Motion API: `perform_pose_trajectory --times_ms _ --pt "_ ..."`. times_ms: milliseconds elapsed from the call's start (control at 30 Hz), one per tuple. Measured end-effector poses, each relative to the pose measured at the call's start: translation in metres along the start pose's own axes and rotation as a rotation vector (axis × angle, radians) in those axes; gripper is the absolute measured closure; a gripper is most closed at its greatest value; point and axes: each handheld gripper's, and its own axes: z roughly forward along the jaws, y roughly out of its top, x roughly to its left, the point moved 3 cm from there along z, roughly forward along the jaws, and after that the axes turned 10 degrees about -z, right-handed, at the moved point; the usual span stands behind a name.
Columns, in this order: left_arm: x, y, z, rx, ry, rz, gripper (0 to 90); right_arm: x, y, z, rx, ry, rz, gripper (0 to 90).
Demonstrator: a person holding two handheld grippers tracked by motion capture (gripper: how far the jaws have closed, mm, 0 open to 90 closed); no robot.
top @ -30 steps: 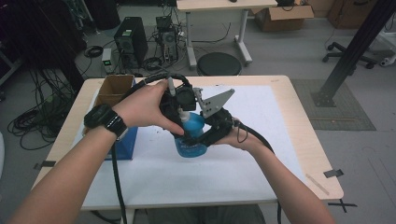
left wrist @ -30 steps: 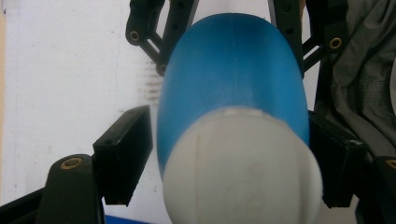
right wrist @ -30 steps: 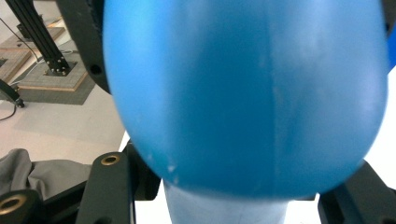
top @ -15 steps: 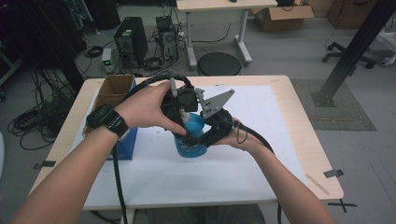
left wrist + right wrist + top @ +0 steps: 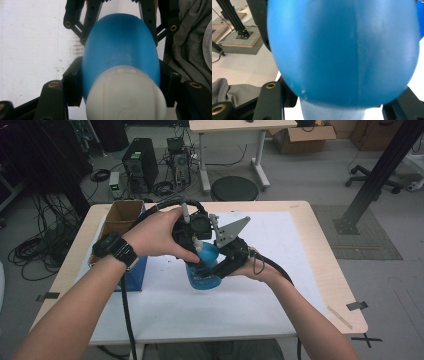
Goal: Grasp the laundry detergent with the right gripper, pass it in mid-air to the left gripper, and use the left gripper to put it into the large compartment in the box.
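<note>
Squeezed from both sides over the white surface (image 5: 280, 305): the round blue plastic bottle with a white cap (image 5: 204, 270), pinched low by the right gripper (image 5: 220, 268), the left gripper (image 5: 196, 251) fingers just closed near its cap, likely ready for twisting.
</note>
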Motion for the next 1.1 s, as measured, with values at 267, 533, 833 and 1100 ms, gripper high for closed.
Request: perform_pose_trajectory --times_ms 267,533,833,1100 --pt "0.0 0.002 -0.001 0.008 0.001 -0.012 37.6 -0.001 0.0 -0.001 -0.002 0.003 0.002 42.4" --pt "0.001 0.006 -0.005 0.016 -0.011 -0.037 37.8 -0.002 0.001 -0.004 -0.026 0.024 0.015 41.1" --pt "0.014 0.0 -0.026 0.052 0.023 -0.18 37.9 -0.01 -0.012 -0.01 0.039 -0.021 0.1 3.8" --pt "0.043 -0.019 -0.066 0.025 0.111 -0.45 37.9 -0.014 -0.038 -0.042 0.258 -0.023 0.102 4.3"
